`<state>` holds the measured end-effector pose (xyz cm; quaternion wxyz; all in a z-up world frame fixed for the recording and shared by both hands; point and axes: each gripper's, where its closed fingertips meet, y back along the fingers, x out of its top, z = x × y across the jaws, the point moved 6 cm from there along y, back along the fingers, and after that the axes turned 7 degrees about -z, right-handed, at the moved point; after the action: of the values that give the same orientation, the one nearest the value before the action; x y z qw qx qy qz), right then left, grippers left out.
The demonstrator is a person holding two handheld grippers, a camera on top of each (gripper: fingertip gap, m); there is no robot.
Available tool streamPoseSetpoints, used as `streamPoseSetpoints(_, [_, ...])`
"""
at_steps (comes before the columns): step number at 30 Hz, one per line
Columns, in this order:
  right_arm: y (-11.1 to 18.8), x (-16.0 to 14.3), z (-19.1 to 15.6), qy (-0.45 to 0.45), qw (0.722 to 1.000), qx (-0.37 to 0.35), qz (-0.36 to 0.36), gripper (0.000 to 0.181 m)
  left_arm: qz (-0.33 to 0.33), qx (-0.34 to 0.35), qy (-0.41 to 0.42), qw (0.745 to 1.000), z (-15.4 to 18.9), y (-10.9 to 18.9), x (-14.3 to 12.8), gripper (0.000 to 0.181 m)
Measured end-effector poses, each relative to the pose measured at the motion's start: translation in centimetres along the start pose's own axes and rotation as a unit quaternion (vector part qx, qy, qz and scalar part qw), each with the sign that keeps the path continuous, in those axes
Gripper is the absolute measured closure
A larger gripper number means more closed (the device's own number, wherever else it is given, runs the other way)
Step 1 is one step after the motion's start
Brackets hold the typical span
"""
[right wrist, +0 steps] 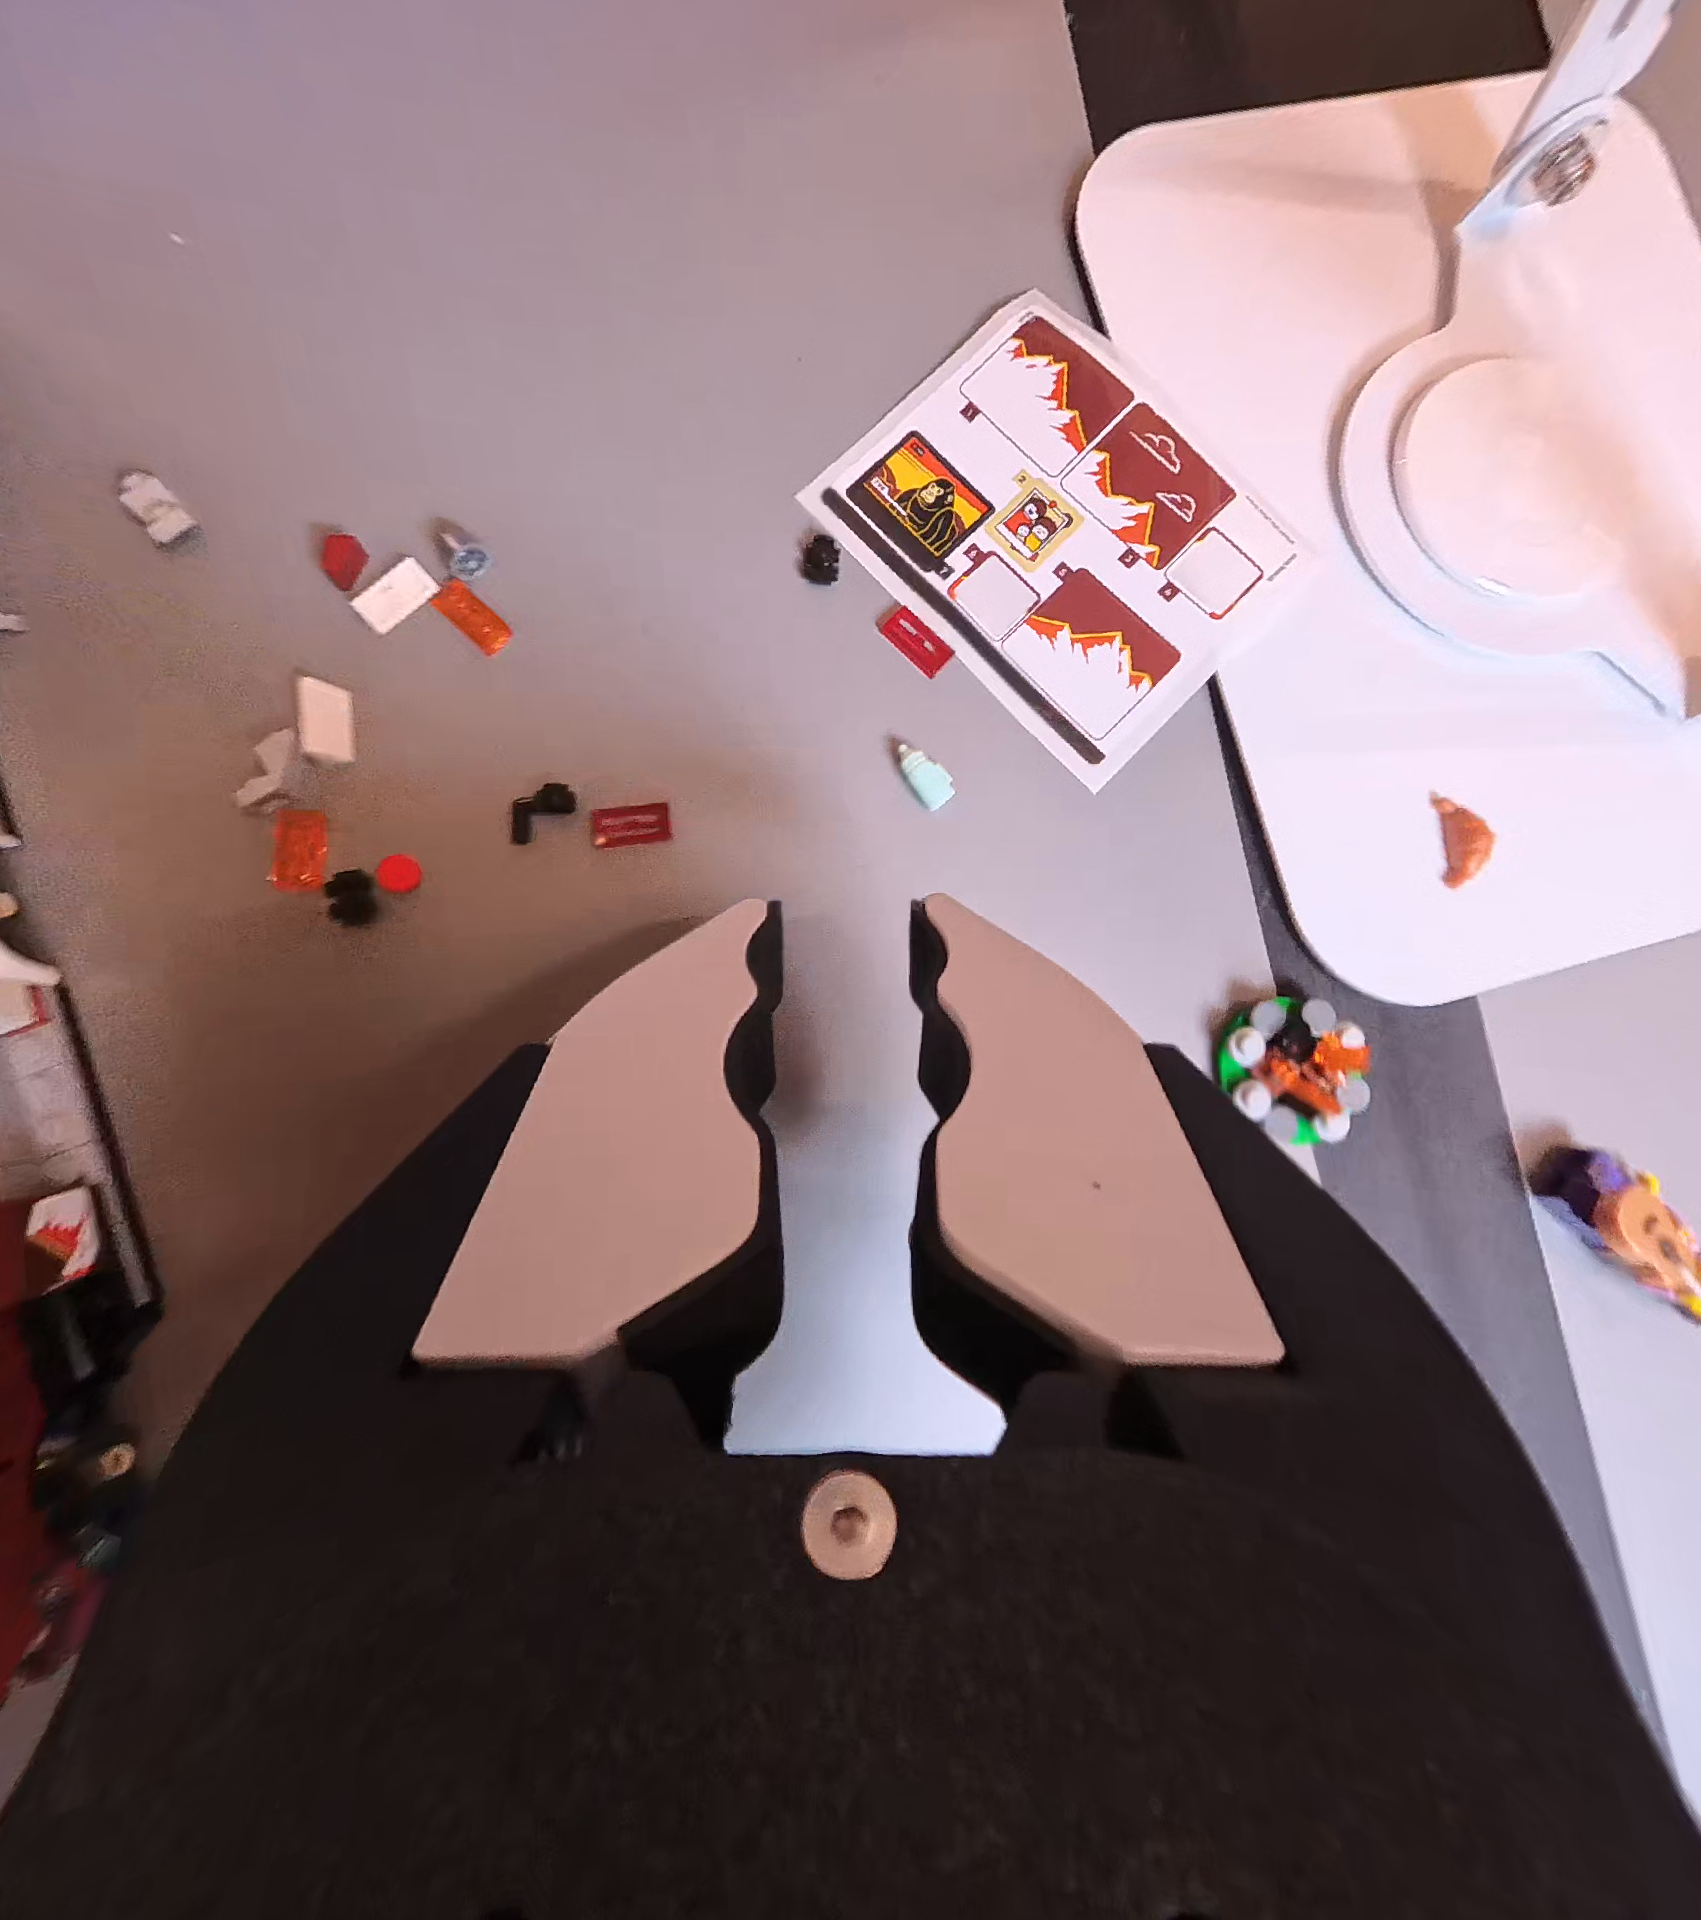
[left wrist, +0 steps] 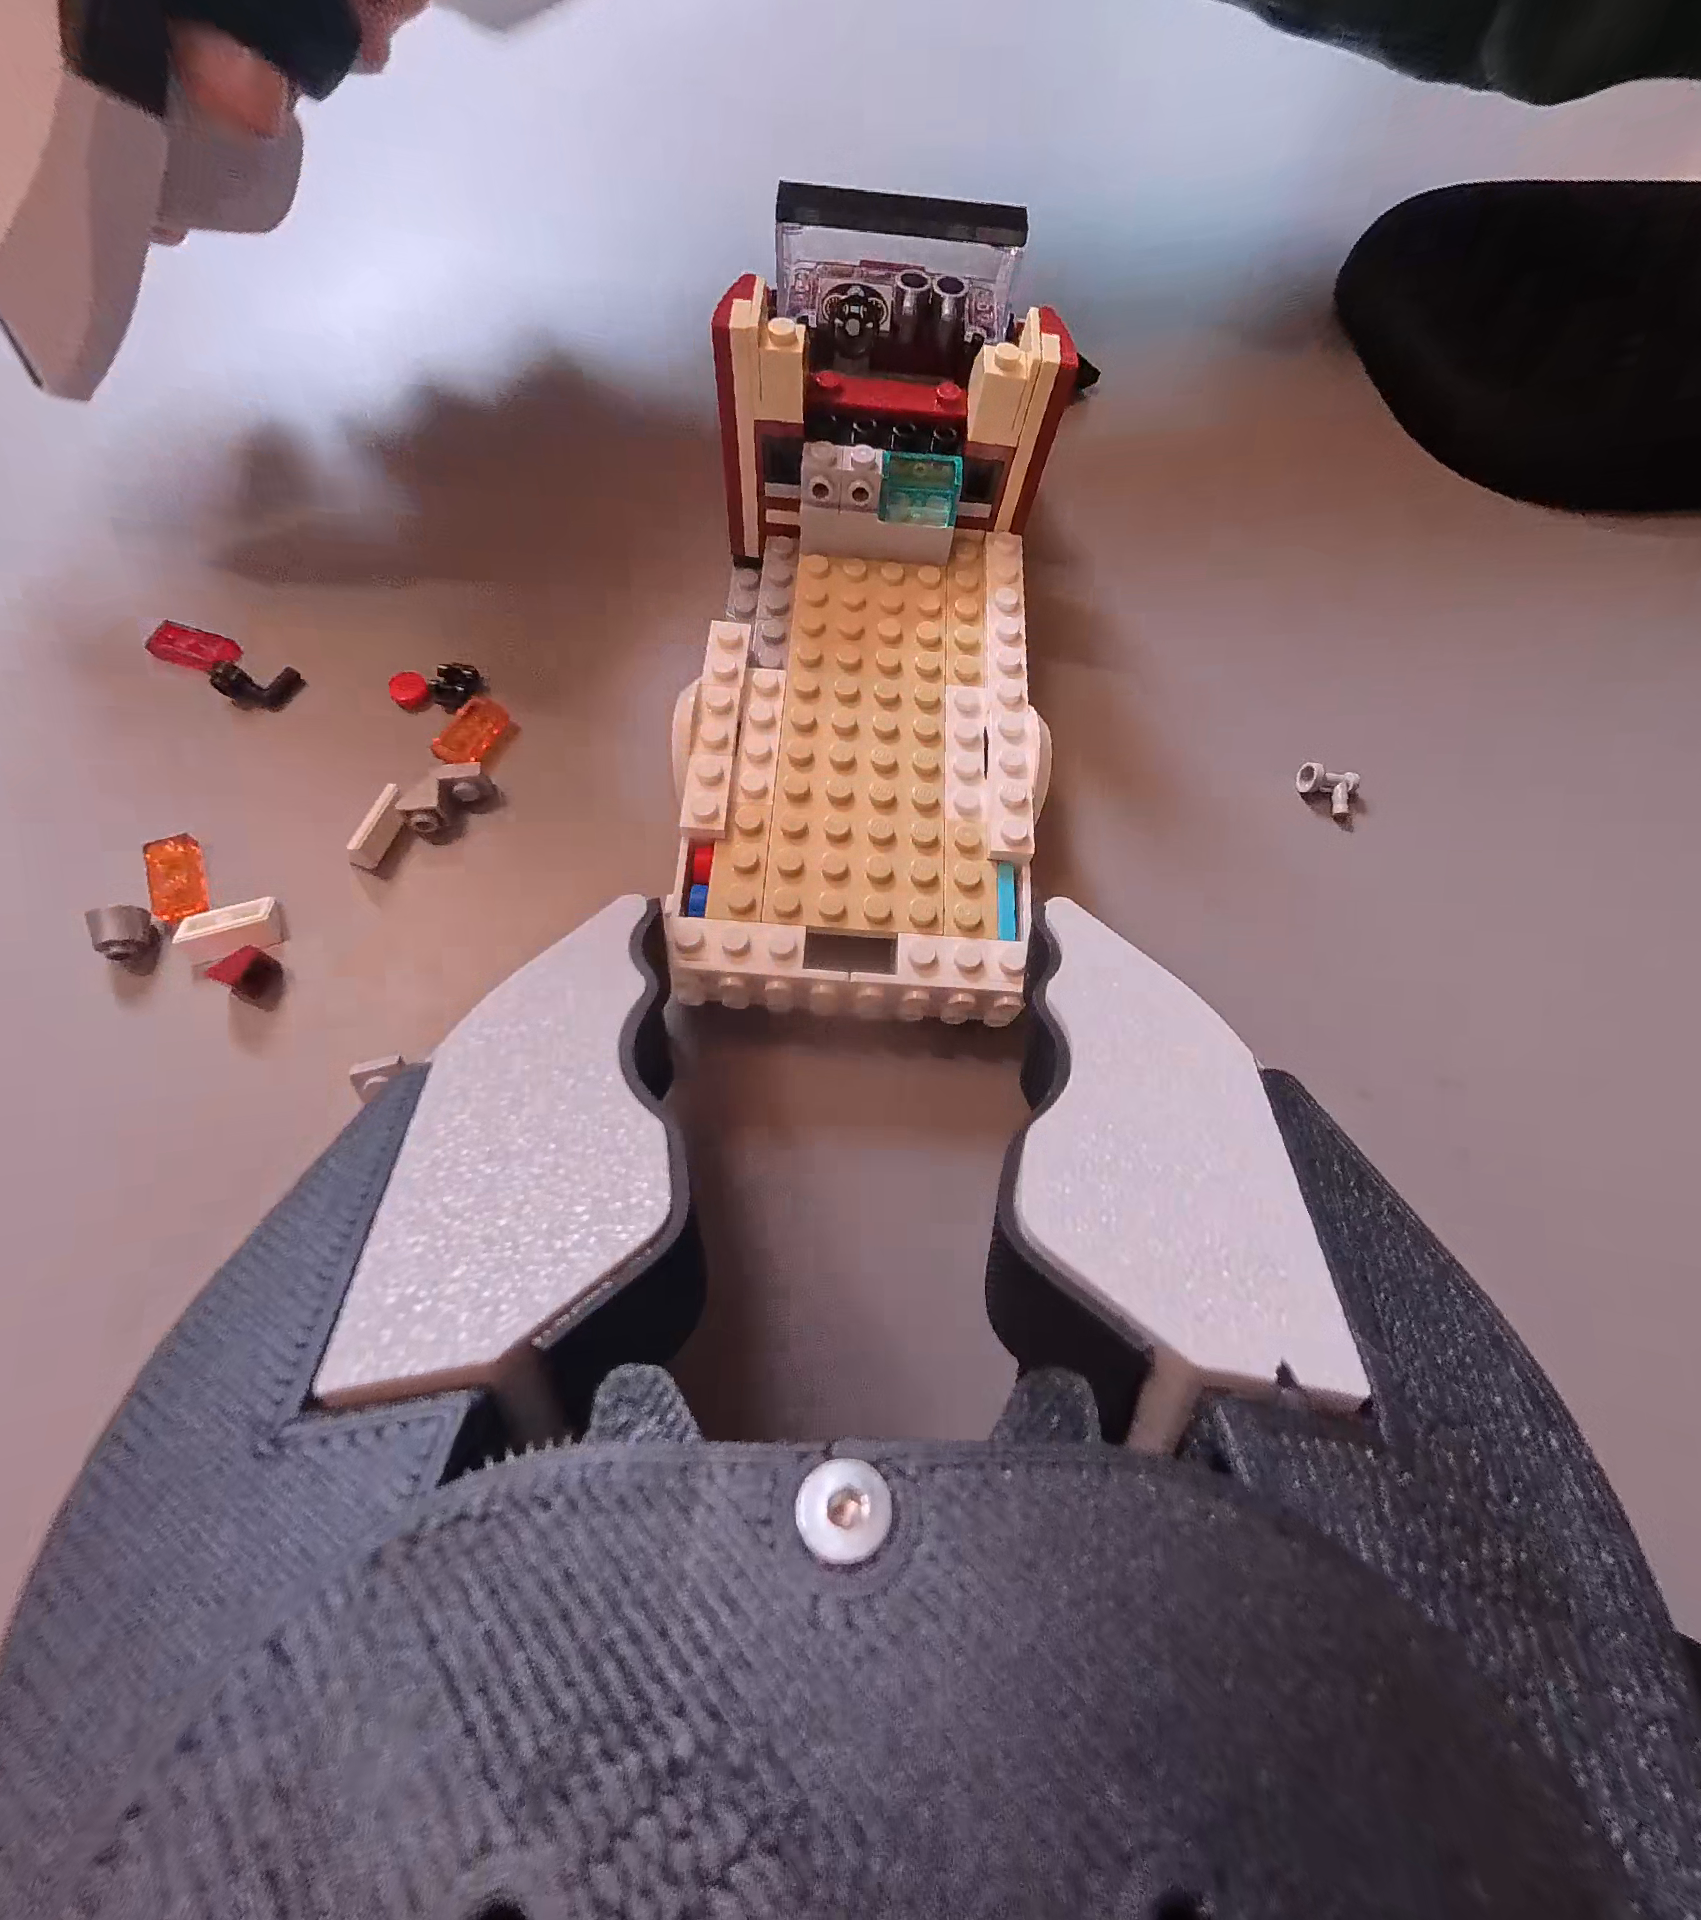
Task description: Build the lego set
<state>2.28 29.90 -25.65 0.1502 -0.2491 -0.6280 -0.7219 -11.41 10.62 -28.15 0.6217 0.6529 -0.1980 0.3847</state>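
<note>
Squarely between left hand-held gripper [left wrist: 848, 951] tips (touching): lego model [left wrist: 861, 769]

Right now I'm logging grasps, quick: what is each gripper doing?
Left gripper: shut on the lego model, gripping its near end.
Right gripper: open, holding nothing, above the table.

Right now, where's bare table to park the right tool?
Free: the grey table beyond the loose bricks, and the strip under the right tool up to the sticker sheet. Crowded: the brick scatter to its left, the campfire build and white stand base to its right.
</note>
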Motion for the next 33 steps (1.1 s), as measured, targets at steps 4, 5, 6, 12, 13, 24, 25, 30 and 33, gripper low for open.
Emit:
streamPoseSetpoints(4, [-2.5, 1.2, 1.0, 0.012, 0.999, 0.011, -0.038, 0.158, 0.000, 0.000, 0.000, 1.000, 0.0, 0.0, 0.0, 0.115])
streamPoseSetpoints(5, [-3.0, 1.6, 1.3, 0.013, 0.999, 0.013, -0.045, 0.158, 0.000, 0.000, 0.000, 1.000, 0.0, 0.0, 0.0, 0.115])
streamPoseSetpoints(6, [-3.5, 1.9, 1.6, 0.012, 0.998, 0.018, -0.051, 0.158, 0.000, 0.000, 0.000, 1.000, 0.0, 0.0, 0.0, 0.115])
streamPoseSetpoints(12, [-4.8, 2.5, 2.0, 0.017, 0.993, 0.037, -0.107, 0.172, 0.000, 0.000, 0.000, 1.000, 0.0, 0.0, 0.0, 0.115])
streamPoseSetpoints(13, [-4.7, 2.5, 2.0, 0.018, 0.993, 0.036, -0.109, 0.173, 0.000, 0.000, 0.000, 1.000, 0.0, 0.0, 0.0, 0.115])
streamPoseSetpoints(24, [7.7, 0.8, -5.3, -0.017, 0.997, 0.021, 0.078, 0.173, 0.001, 0.010, 0.006, 1.000, 0.0, -0.1, 0.1, 0.115])
streamPoseSetpoints(25, [9.1, 0.2, -6.4, -0.025, 0.995, 0.021, 0.096, 0.173, 0.001, 0.011, 0.007, 1.000, 0.0, -0.1, 0.1, 0.115])
streamPoseSetpoints(30, [12.3, -4.0, -13.3, -0.061, 0.991, 0.049, 0.113, 0.173, 0.002, 0.021, 0.017, 1.000, -0.1, -0.3, 0.3, 0.115])
streamPoseSetpoints(33, [10.9, -7.1, -16.8, -0.073, 0.994, 0.064, 0.053, 0.173, 0.002, 0.028, 0.022, 0.999, -0.2, -0.3, 0.3, 0.115])
